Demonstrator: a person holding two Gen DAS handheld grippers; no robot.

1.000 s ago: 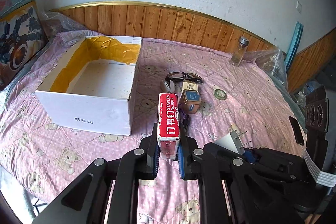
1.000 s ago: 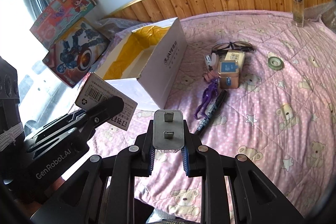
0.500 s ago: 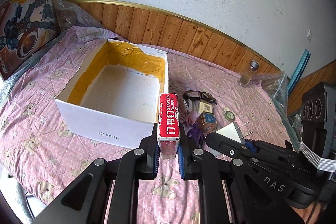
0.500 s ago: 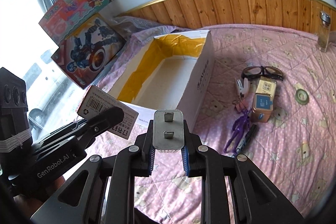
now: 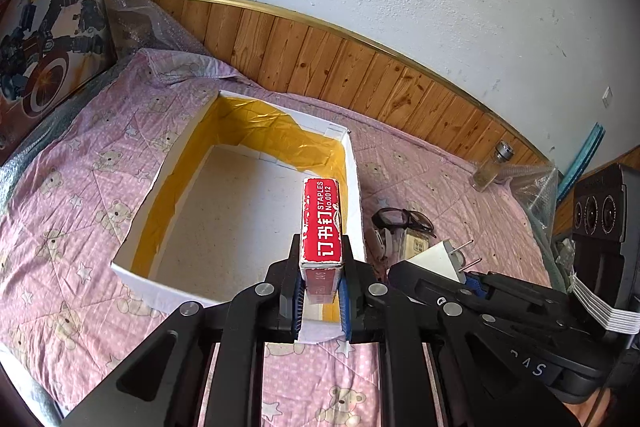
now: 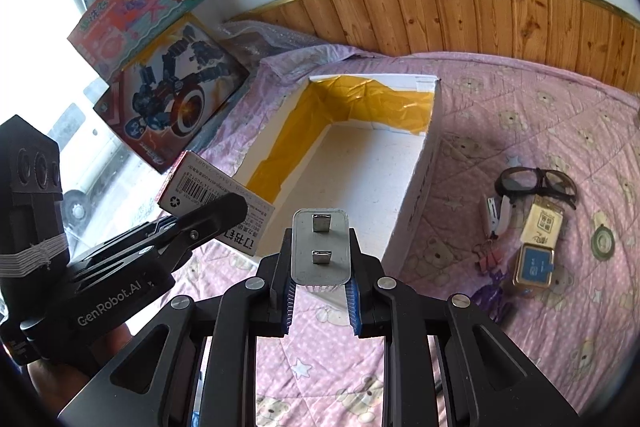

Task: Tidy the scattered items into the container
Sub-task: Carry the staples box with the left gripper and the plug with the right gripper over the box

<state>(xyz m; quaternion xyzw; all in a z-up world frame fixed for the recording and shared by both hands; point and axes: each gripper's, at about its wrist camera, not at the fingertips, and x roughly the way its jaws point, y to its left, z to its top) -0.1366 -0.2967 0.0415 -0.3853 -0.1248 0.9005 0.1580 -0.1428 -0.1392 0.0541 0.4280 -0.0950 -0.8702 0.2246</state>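
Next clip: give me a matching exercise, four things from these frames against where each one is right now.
Things:
1. staples box
2. plug adapter
3. glasses
4. white box

Places:
A. in the right gripper
B. on the pink quilt, holding nothing
C. in the left gripper
D. on the quilt beside the white box

Pairs: 1-C, 2-A, 3-D, 4-B

glossy card staple box (image 5: pixel 321 223); quilted cloth bedspread (image 5: pixel 76 195); wood wainscot (image 5: pixel 340 67).

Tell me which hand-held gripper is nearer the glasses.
Right. The right hand-held gripper, holding the plug adapter, sits beside the box on the glasses' side; the left hand-held gripper is over the box.
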